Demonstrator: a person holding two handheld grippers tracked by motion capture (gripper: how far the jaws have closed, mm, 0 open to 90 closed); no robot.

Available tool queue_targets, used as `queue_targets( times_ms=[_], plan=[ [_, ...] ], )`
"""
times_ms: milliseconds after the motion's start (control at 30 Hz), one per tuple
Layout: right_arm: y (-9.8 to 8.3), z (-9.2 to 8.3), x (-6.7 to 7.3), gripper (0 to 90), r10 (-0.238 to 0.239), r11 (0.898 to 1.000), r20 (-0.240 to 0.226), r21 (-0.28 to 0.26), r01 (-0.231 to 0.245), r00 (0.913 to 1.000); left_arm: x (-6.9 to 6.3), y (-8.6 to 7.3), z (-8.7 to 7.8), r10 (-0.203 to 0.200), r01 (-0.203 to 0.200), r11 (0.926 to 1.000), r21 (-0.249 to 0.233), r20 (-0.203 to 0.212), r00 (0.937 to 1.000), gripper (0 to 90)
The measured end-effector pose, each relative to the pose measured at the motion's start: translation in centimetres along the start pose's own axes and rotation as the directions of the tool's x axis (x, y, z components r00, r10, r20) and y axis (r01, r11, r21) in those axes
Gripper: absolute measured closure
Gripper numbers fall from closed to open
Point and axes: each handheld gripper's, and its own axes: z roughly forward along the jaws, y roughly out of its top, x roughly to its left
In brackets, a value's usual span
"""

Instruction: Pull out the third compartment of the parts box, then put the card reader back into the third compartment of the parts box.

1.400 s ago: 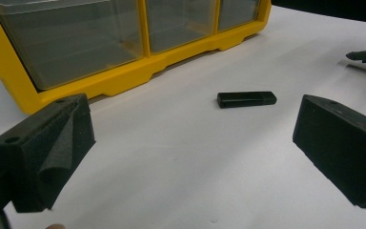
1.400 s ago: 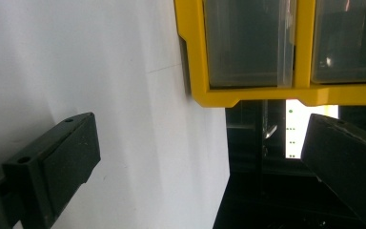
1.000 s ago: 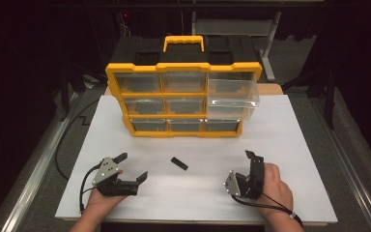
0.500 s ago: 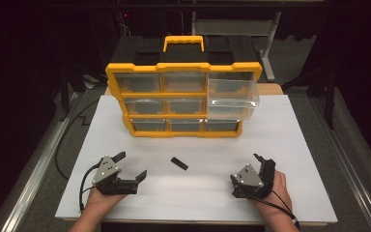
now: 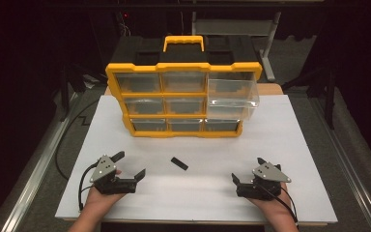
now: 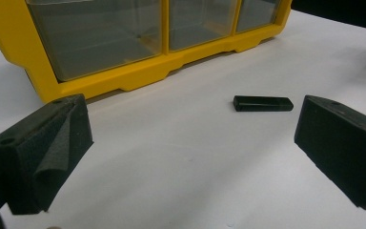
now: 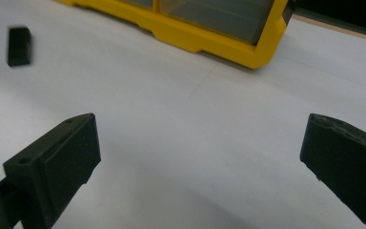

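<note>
A small black block [image 5: 179, 163] lies flat on the white table top [image 5: 294, 125], in front of a yellow organizer [image 5: 183, 67] with clear drawers. Its top right drawer [image 5: 233, 94] is pulled out. My left gripper [image 5: 129, 164] rests at the front left, open and empty, with the black block [image 6: 263, 103] ahead and to the right of its jaws [image 6: 193, 114]. My right gripper [image 5: 249, 169] sits open and empty at the front right. In the right gripper view the block [image 7: 19, 45] lies far to the left, and the organizer's base [image 7: 209, 36] runs across the top.
The organizer's black lid and yellow handle [image 5: 183, 42] stand at the back. A cable [image 5: 70, 140] trails off the table's left side. Metal frame rails [image 5: 352, 174] run along both sides. White table surface lies between the grippers and around the block.
My right gripper has turned from standing on edge to lying level and has slid slightly towards the front right. The left gripper and the block have not moved.
</note>
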Motion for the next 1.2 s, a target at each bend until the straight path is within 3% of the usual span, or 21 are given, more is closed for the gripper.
queue_targets(
  times_ms=[167,267,367,667,1200],
  plan=[
    [0.3,-0.2,-0.3,0.4,0.069,0.996,-0.061,-0.054,-0.073,0.9957,0.1,0.0,0.0,-0.008,0.008,1.0,0.0,0.008,0.9999,0.4],
    [0.5,-0.1,-0.4,0.5,0.12,0.99,-0.093,-0.067,-0.127,0.9883,0.1,0.0,0.1,-0.014,0.014,0.9999,0.005,0.015,0.9998,0.4],
    [0.5,0.1,-0.3,0.4,0.11,0.991,-0.095,-0.066,-0.117,0.9894,0.2,0.1,0.1,-0.027,0.027,0.9996,0.005,0.011,0.9996,0.4],
    [0.8,0.4,-0.1,0.3,0.049,0.997,-0.078,-0.049,-0.053,0.9957,0.1,0.0,0.2,-0.014,0.014,0.9999,0.006,0.0,0.9999,0.4],
    [1.1,0.9,0.3,0.3,0.033,0.997,-0.09,0.076,-0.027,0.9954,-0.3,0.0,-0.1,0.005,-0.005,1.0,0.007,0.003,1.0,0.4]
  ],
)
